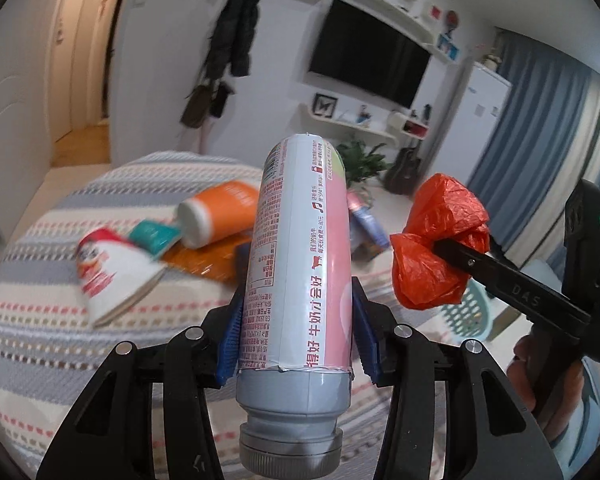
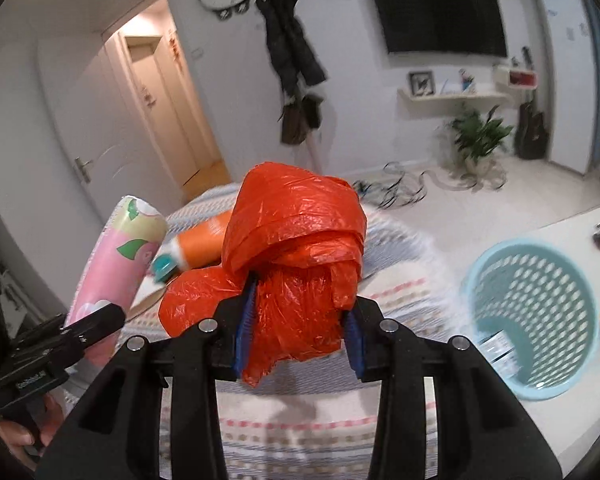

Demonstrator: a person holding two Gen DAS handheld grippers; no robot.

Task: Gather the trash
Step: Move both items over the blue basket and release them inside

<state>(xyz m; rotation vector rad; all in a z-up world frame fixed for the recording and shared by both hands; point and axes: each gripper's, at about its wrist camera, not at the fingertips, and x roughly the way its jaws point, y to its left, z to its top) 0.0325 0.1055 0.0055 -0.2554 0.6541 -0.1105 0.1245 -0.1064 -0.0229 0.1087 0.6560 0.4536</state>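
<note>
A tall pink and grey milk bottle (image 1: 300,240) stands upside down between the blue pads of my left gripper (image 1: 296,288), which is shut on it, cap toward the camera. It hangs above the striped bed. To its right, my right gripper (image 1: 454,250) is shut on a knotted orange-red plastic bag (image 1: 440,216). In the right wrist view the bag (image 2: 296,220) fills the space between the fingers of the right gripper (image 2: 300,304), with the pink bottle (image 2: 120,252) at the left.
On the striped blanket (image 1: 40,340) lie an orange bottle (image 1: 220,212), a teal packet (image 1: 154,236), a red and white carton (image 1: 112,268) and an orange wrapper (image 1: 204,260). A light blue perforated basket (image 2: 496,272) stands on the floor to the right of the bed.
</note>
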